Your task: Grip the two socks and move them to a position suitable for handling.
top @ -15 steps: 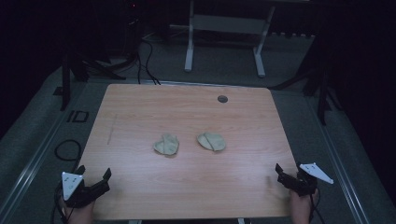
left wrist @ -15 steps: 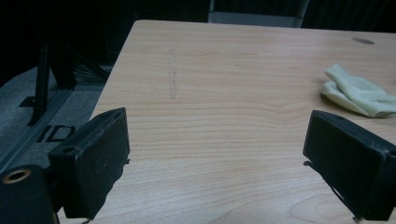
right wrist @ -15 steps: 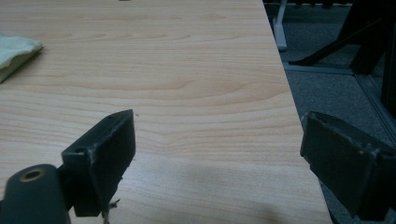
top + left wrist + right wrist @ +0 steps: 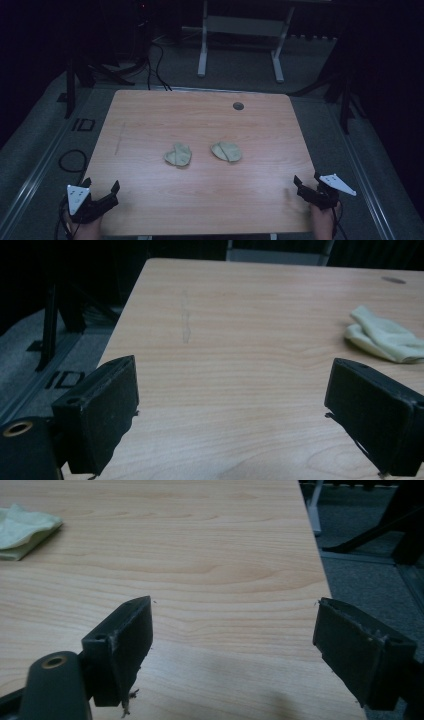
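Compared with half a second ago, nothing of consequence has changed. Your left gripper and right gripper hold the same stations at the near corners of the table, and the two pale cloths lie where they lay. Treat the work as not yet begun.

Both claws stand wide open. In the left gripper view and the right gripper view, bare wood shows between the jaws; neither has hold of anything.

The left cloth and the right cloth rest crumpled near the middle of the table, close together but apart, well clear of both grippers. The left cloth also appears at the right edge of the left gripper view.

No container is present. The small dark round fitting near the far edge is set into the tabletop and holds nothing.
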Motion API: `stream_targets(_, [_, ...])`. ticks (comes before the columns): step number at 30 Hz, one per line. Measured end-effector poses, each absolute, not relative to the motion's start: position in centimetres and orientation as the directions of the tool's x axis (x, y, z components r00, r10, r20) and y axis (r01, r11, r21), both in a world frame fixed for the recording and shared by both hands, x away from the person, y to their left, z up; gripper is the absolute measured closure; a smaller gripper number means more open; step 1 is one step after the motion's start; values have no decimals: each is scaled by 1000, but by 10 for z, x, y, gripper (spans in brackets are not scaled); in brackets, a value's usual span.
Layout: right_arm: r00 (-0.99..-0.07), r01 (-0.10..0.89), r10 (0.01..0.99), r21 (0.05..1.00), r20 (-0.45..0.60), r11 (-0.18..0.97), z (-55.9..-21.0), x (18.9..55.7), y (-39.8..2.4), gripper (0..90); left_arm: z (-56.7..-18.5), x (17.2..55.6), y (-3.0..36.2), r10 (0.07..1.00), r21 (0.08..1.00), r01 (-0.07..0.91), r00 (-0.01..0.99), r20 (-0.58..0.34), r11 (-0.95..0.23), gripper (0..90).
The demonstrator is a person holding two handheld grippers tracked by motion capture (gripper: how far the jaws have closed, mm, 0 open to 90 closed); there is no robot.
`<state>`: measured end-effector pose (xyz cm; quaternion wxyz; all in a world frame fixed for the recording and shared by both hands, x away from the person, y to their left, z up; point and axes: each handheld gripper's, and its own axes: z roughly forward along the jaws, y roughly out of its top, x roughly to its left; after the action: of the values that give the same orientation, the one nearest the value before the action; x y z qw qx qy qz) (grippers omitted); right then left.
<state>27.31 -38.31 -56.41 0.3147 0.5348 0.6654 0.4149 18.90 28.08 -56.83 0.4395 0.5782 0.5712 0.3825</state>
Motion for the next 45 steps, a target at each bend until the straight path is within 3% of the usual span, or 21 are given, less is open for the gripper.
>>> stream_targets(7, [-272, 488, 961, 868, 51, 92, -562, 276, -383, 153, -570, 190, 276, 995, 943, 332, 88, -38, 7, 73])
stream_targets(17, [-413, 536, 905, 830, 99, 154, -554, 286, -362, 138, -572, 187, 277, 993, 941, 338, 110, -42, 2, 73])
stream_targets(30, [-597, 523, 802, 767, 19, 371, -554, 315, -302, 127, -571, 189, 273, 991, 939, 343, 123, -47, 2, 74])
stream_targets(40, [-645, 571, 755, 731, 119, 373, -554, 337, -251, 131, -571, 194, 271, 989, 938, 346, 136, -50, 0, 73])
stream_targets(43, [-662, 555, 742, 737, 108, 387, -551, 346, -236, 151, -571, 195, 270, 988, 939, 344, 144, -53, 0, 73])
stream_targets(45, [-658, 549, 749, 734, 83, 400, -549, 354, -226, 214, -572, 195, 270, 988, 938, 347, 147, -54, 0, 73])
